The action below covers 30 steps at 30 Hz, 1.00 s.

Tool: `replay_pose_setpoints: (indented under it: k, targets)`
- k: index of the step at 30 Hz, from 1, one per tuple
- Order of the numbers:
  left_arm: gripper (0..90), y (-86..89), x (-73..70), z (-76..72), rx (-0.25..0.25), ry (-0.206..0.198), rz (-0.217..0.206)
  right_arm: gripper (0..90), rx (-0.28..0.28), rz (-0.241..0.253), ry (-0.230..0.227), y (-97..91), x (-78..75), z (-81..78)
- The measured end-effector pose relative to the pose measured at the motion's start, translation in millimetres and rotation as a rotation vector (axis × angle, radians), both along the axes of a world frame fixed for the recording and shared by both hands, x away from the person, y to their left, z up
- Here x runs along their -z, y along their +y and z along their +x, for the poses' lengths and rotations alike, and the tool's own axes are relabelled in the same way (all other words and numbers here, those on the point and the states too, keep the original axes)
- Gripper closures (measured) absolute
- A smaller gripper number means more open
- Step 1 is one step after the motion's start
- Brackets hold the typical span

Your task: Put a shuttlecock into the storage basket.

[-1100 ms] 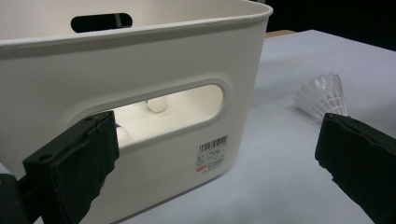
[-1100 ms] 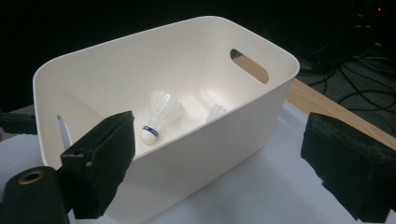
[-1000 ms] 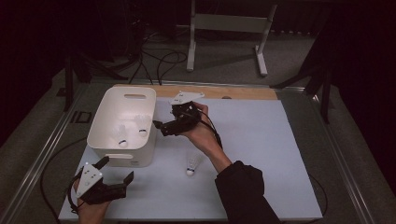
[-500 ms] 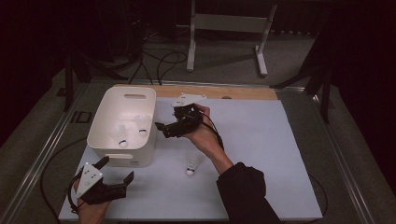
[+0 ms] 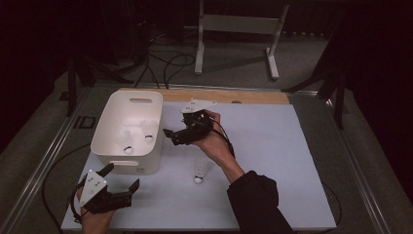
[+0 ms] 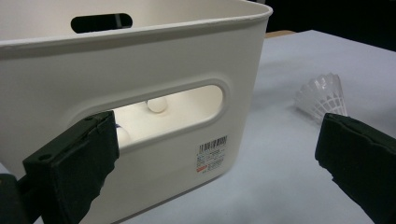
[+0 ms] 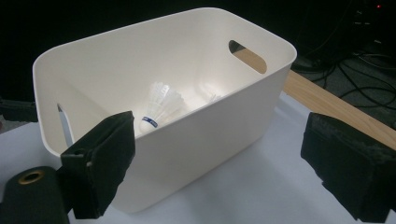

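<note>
High view has the right tool [image 5: 171, 136] wide open, empty, beside the bin [image 5: 127, 166] rim; left tool [image 5: 119, 184] open too, shuttlecock [image 5: 200, 171] on bare surface [image 5: 272, 161]

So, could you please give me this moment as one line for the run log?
right gripper: open, beside white plastic bin | left gripper: open, idle | two white feathered shuttlecocks in bin | one shuttlecock on table
</note>
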State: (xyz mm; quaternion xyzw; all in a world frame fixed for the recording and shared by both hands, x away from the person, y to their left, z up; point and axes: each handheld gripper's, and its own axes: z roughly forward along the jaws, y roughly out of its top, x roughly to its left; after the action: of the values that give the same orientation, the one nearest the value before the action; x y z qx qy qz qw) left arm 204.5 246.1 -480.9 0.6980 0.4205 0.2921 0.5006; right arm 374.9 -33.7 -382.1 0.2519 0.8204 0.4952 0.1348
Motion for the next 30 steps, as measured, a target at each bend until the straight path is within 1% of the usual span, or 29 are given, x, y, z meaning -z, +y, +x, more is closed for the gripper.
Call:
replay_pose_setpoints:
  k: [3, 6, 7, 30]
  targets:
    - [0.2, 0.0, 0.0, 0.0, 0.000, 0.000, 0.000, 9.9, 0.002, -0.006, 0.000, -1.4, 0.8, -0.2]
    - [0.2, 0.0, 0.0, 0.0, 0.000, 0.000, 0.000, 9.9, 0.004, -0.005, 0.001, -1.6, 1.0, -0.2]
    - [0.2, -0.1, 0.0, -0.1, -0.001, -0.001, -0.001, 9.9, 0.003, 0.003, 0.003, -2.3, 2.0, -0.5]
    - [0.2, 0.1, 0.0, 0.0, -0.002, -0.002, -0.003, 9.9, 0.003, -0.002, 0.007, -6.9, 4.4, -2.0]
